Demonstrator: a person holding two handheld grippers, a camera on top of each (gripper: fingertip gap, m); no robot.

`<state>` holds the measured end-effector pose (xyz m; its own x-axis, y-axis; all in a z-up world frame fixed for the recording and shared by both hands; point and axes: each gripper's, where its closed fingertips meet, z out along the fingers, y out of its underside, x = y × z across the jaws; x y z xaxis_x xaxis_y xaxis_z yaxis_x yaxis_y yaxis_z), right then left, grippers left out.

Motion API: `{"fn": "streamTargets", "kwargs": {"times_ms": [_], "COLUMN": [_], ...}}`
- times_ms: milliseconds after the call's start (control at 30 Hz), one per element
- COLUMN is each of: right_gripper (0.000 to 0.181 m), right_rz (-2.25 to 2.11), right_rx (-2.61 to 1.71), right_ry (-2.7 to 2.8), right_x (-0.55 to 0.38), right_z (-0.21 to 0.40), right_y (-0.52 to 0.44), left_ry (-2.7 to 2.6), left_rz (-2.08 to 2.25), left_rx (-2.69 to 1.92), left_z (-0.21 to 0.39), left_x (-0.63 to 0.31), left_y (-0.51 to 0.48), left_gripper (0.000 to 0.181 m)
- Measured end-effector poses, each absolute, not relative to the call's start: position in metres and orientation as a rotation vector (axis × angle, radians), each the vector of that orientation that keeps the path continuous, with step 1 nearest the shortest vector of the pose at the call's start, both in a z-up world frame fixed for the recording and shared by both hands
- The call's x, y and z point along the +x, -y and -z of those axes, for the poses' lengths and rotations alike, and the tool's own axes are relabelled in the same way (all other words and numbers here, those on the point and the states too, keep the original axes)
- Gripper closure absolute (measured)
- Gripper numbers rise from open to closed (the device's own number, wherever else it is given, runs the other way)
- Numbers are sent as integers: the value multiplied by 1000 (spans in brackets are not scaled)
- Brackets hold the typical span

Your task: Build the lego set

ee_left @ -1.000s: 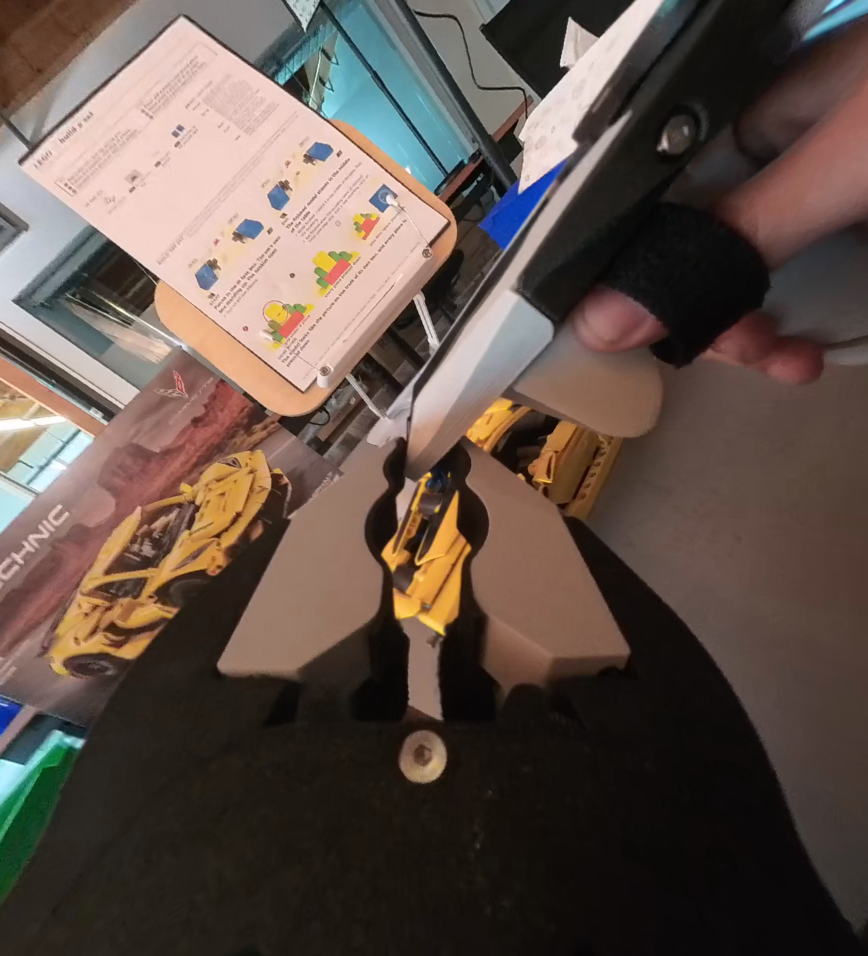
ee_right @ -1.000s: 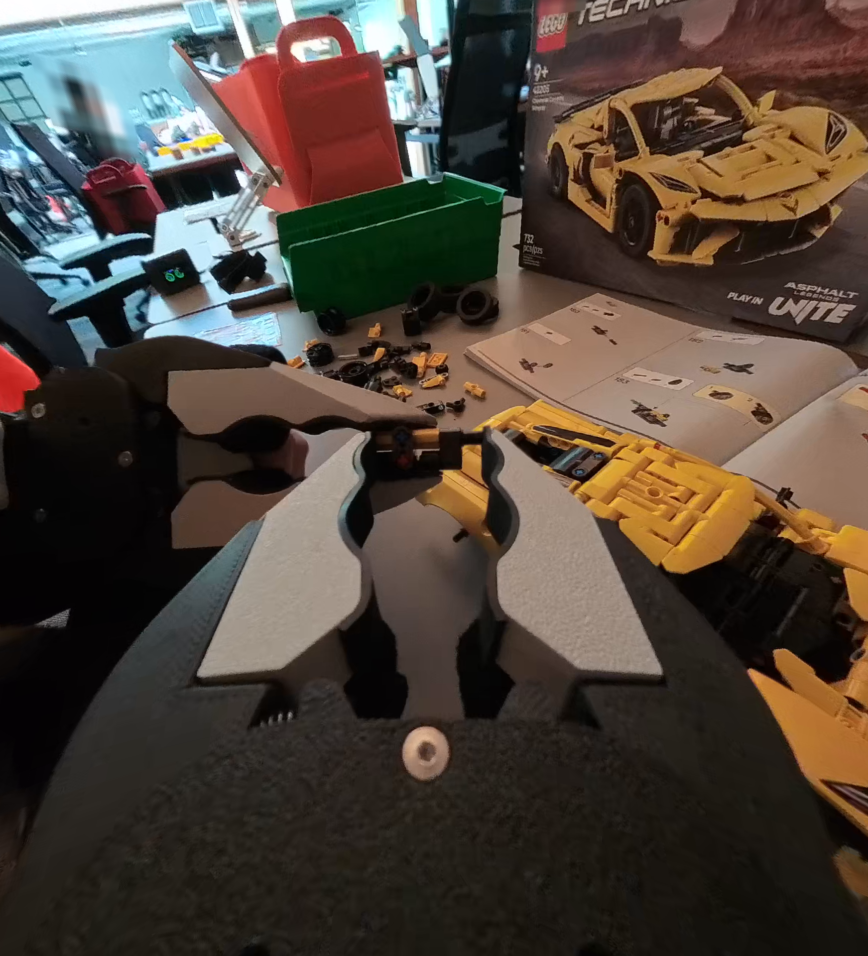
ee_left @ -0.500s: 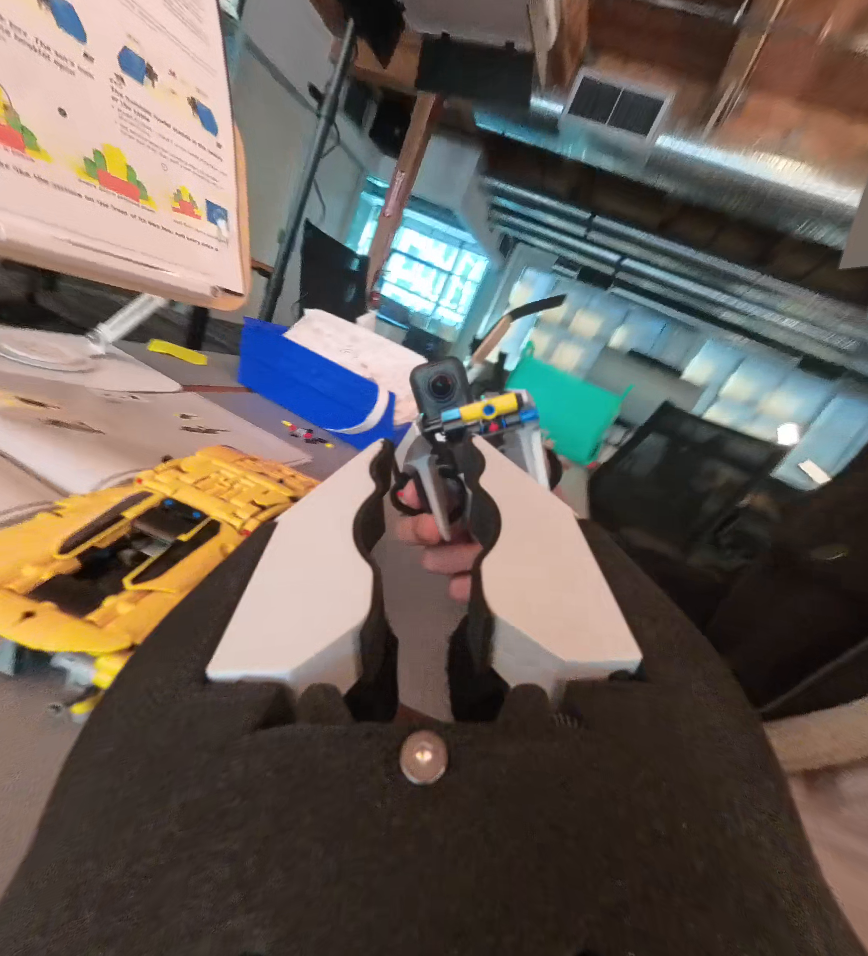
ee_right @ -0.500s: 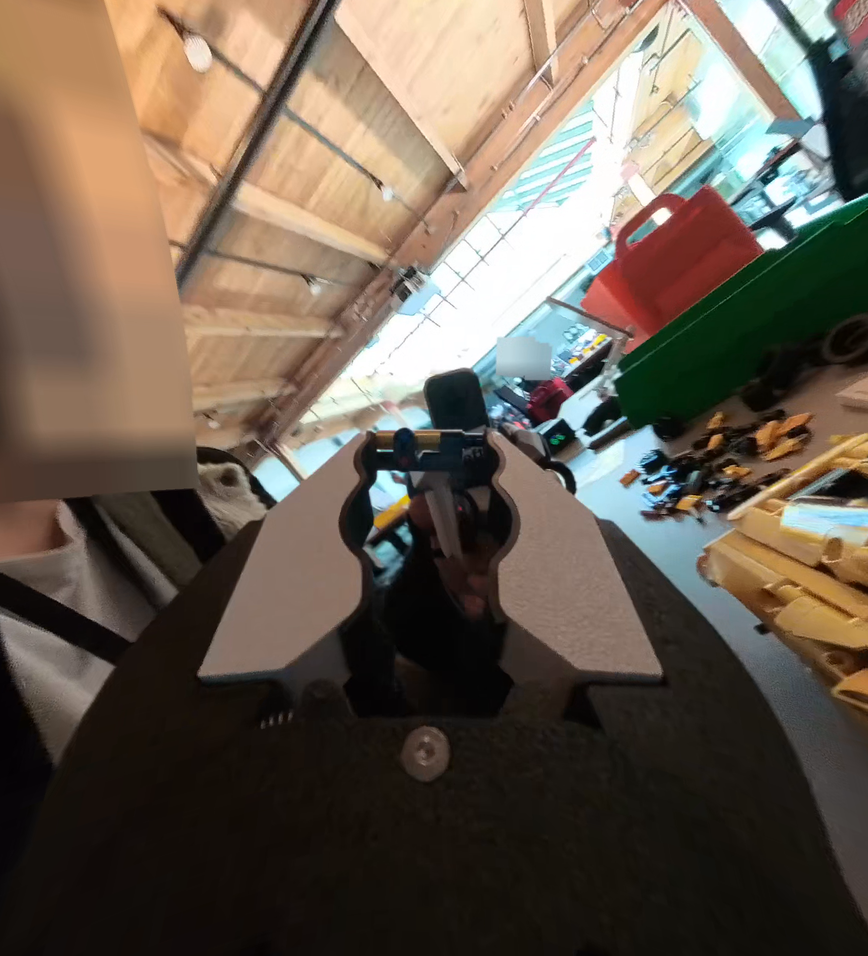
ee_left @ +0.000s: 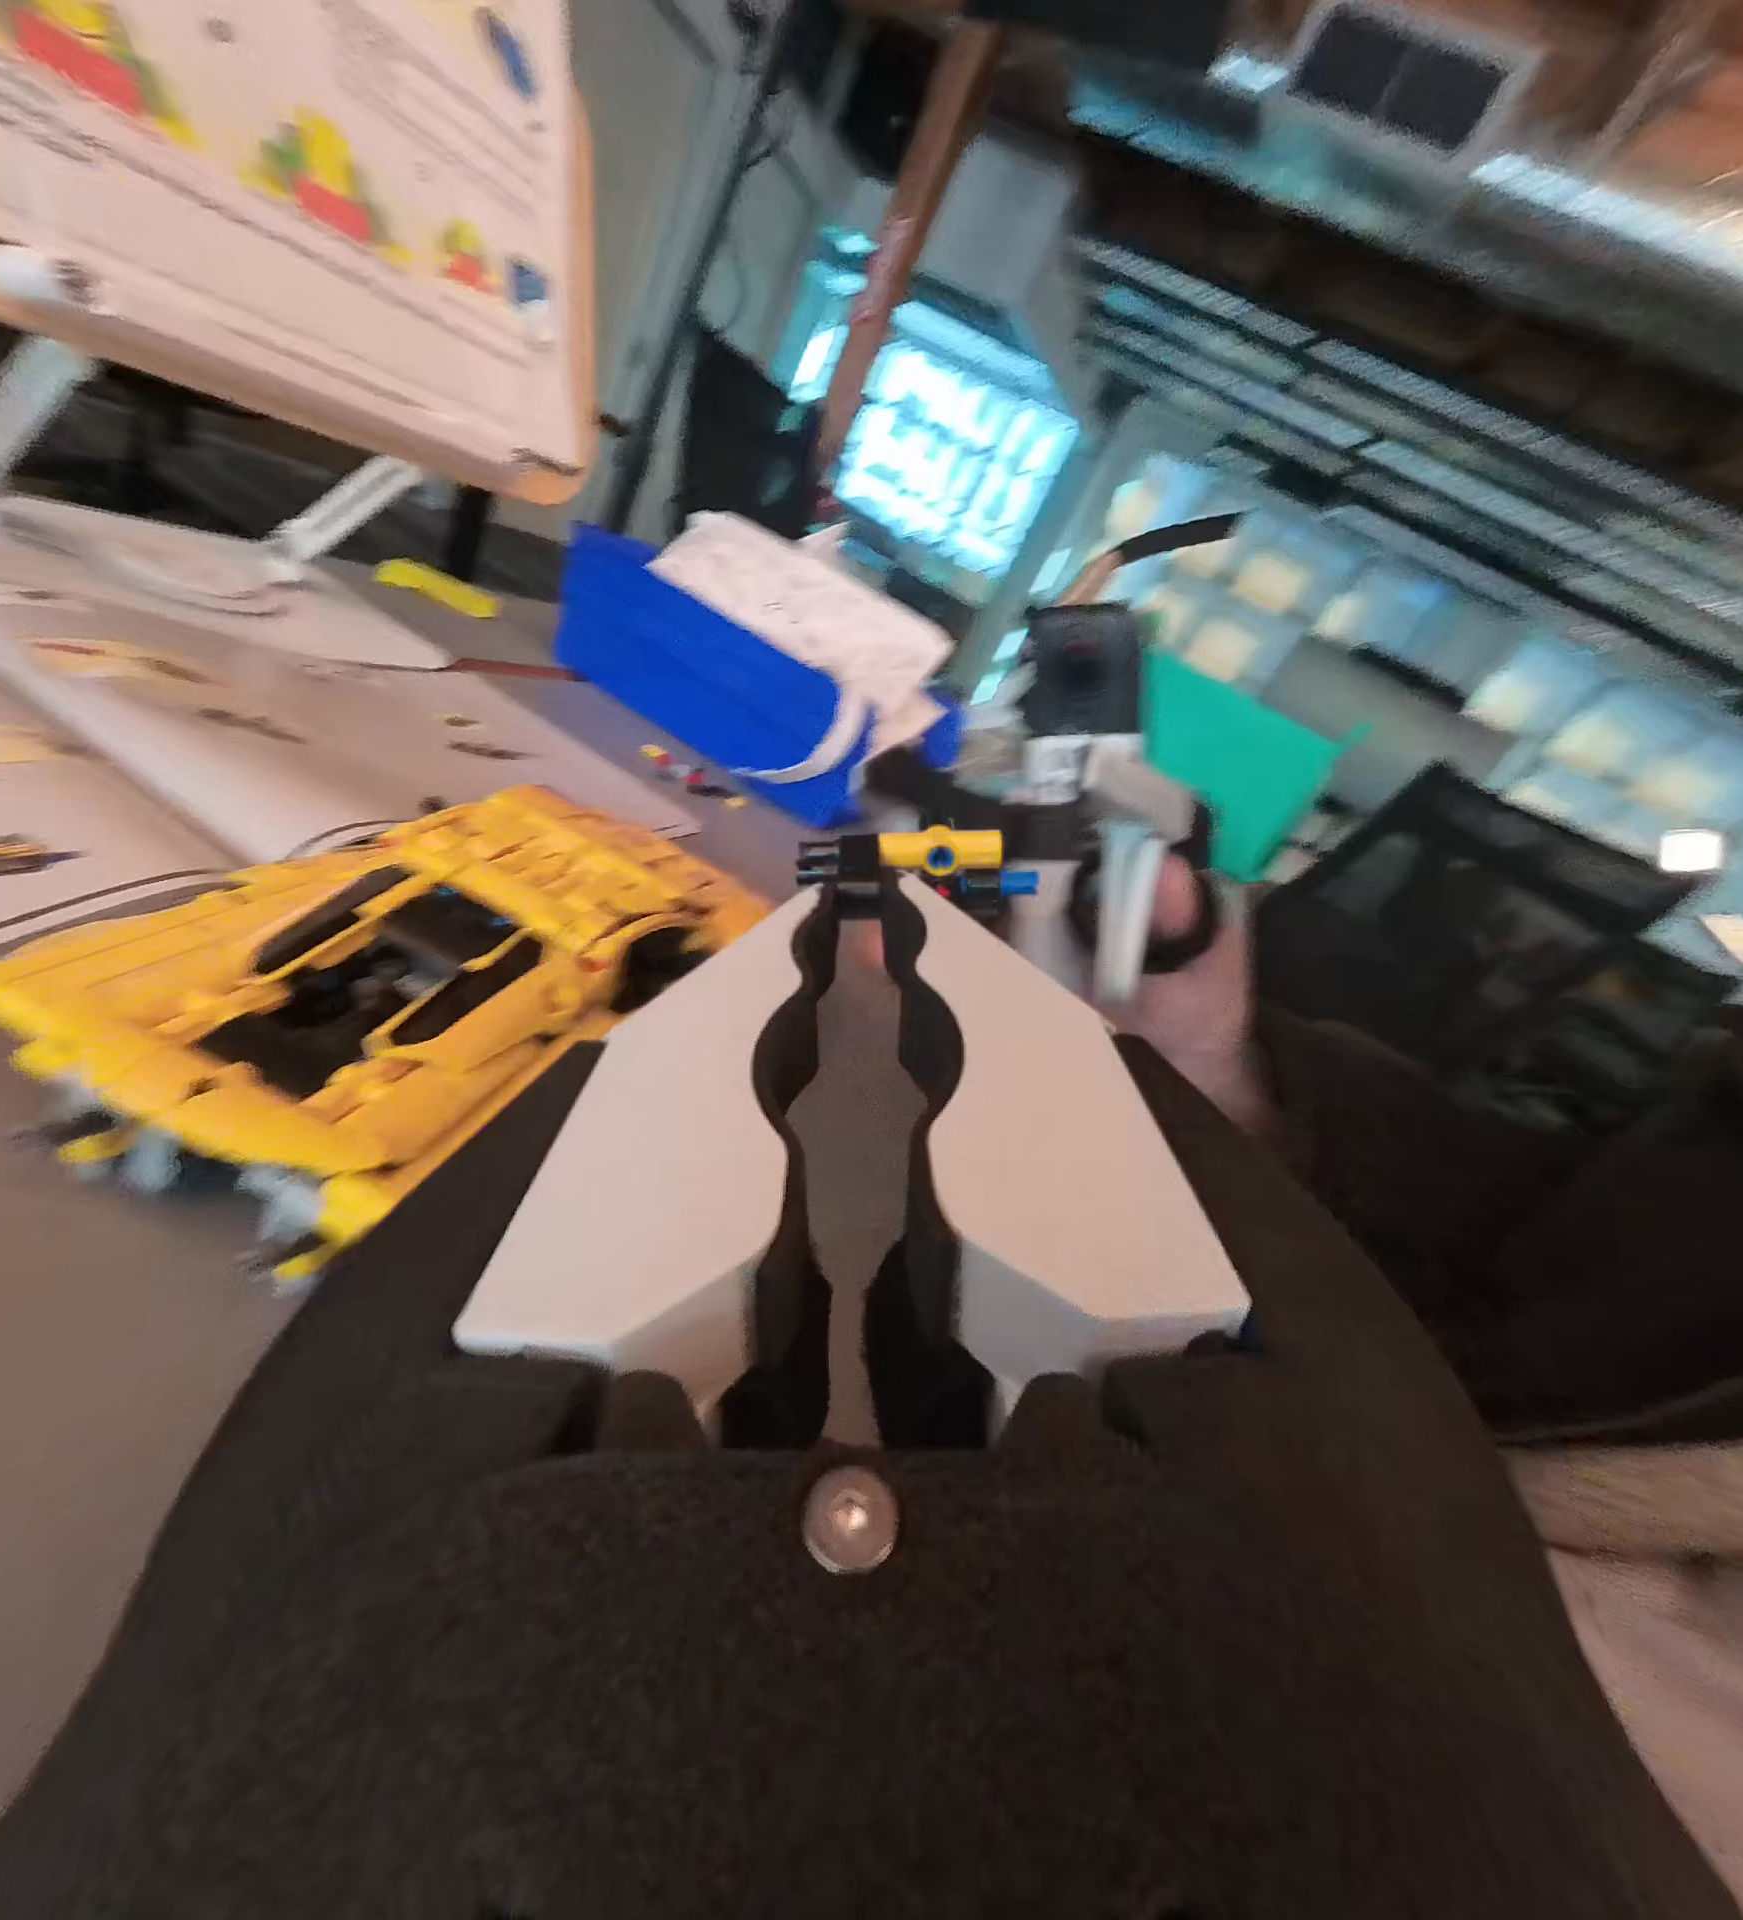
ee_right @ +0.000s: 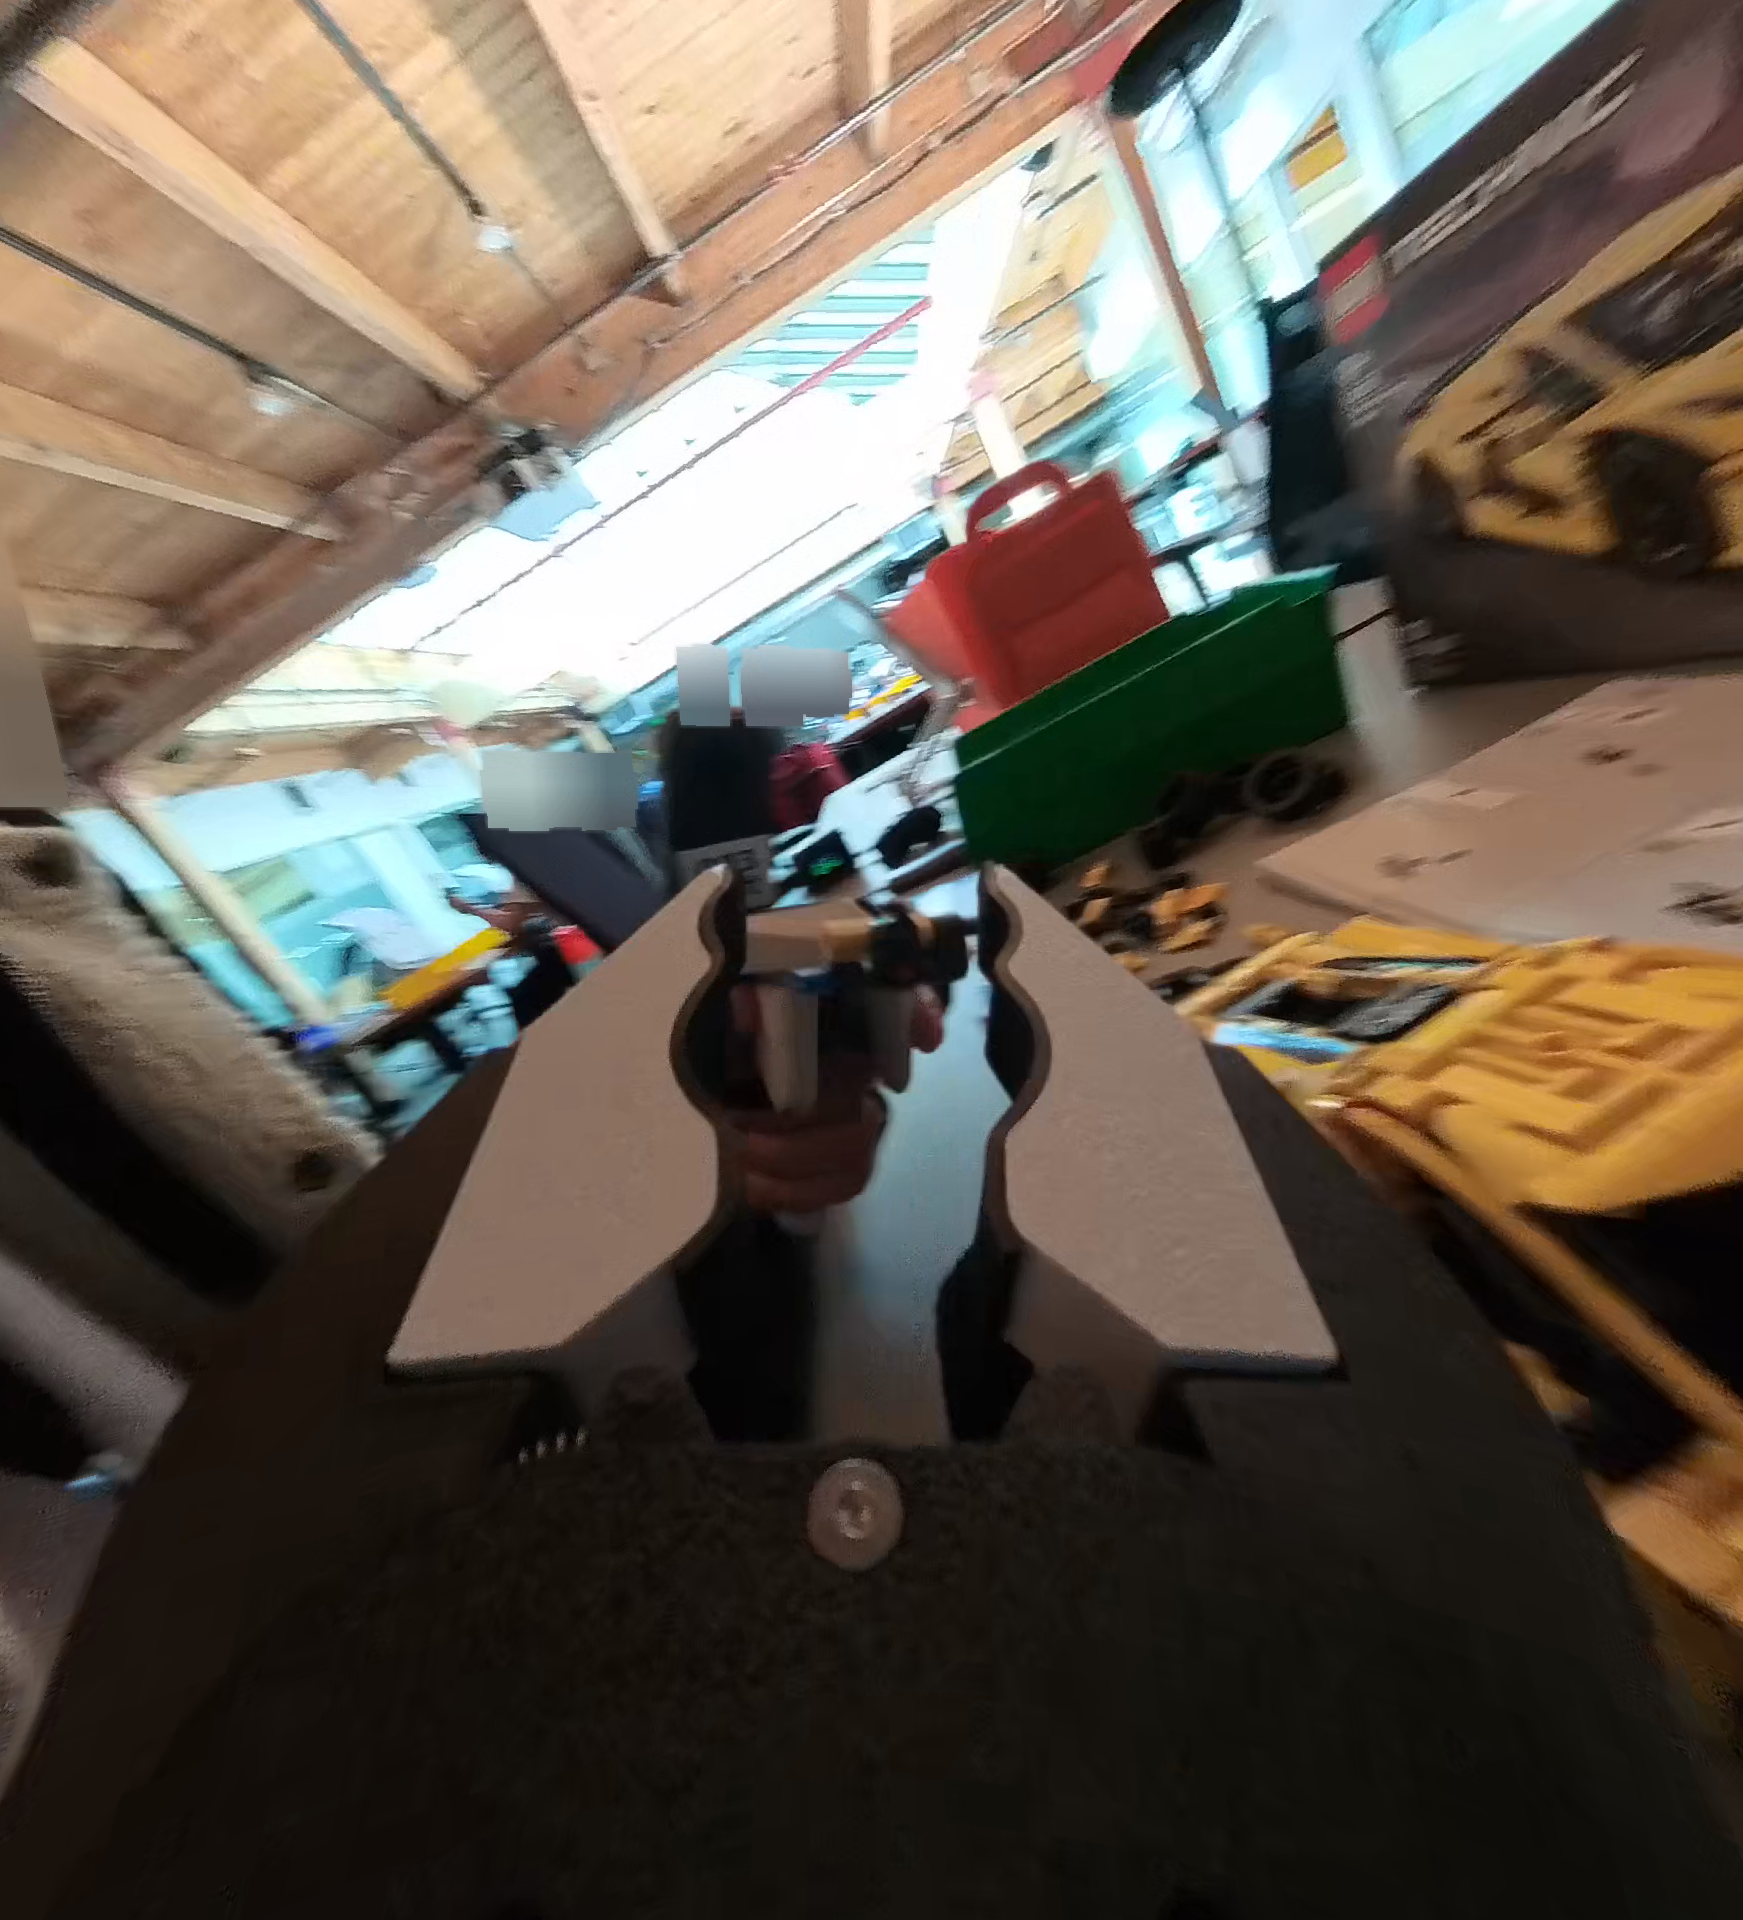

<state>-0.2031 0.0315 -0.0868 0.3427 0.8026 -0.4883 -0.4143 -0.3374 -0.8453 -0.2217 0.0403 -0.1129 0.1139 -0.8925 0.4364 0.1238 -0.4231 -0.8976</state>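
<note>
My left gripper point(ee_left: 862, 899) is shut on a small black, yellow and blue lego sub-assembly point(ee_left: 934, 854), held in the air by its black end. My right gripper point(ee_right: 856, 894) faces it with jaws wide open. The sub-assembly point(ee_right: 888, 935) sits between the right fingertips, and I cannot tell whether it touches them. The left gripper's fingers point(ee_right: 794, 1029) and the hand point(ee_right: 805, 1153) holding it show behind it. The right gripper's camera body point(ee_left: 1080, 675) shows beyond the piece. The yellow lego car point(ee_left: 327, 987) lies on the table, also in the right wrist view point(ee_right: 1573, 1060).
An open instruction booklet point(ee_left: 223, 707) point(ee_right: 1573, 831) lies behind the car. A blue bin point(ee_left: 701, 675) and a stand with a printed sheet point(ee_left: 275, 208) are at the back. A green bin point(ee_right: 1137, 727), red bag point(ee_right: 1043, 603), set box point(ee_right: 1625, 364), tyres point(ee_right: 1282, 779) and loose parts point(ee_right: 1158, 904) lie beyond. Only a small space, under 4 cm, lies between the two pairs of fingers.
The right gripper, which held the sub-assembly, has opened. The left gripper has closed on the piece. Both grippers have lifted off the table to face each other.
</note>
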Motion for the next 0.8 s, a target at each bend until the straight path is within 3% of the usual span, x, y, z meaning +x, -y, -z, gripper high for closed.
{"fn": "streamTargets", "kwargs": {"times_ms": [167, 333, 800], "right_gripper": [139, 150, 157], "right_rz": [-848, -524, -528], "right_rx": [-1615, -1710, -1736], "right_ry": [410, 501, 522], "right_x": [-167, -149, -140], "right_z": [114, 138, 142], "right_y": [-52, -59, -51], "left_ry": [-863, -896, -883], "left_rz": [999, 966, 1149], "left_rx": [-1624, -1669, -1867], "left_z": [142, 147, 162], "left_x": [-226, -219, -208], "left_y": [-62, -54, -41], "left_gripper": [174, 174, 174]}}
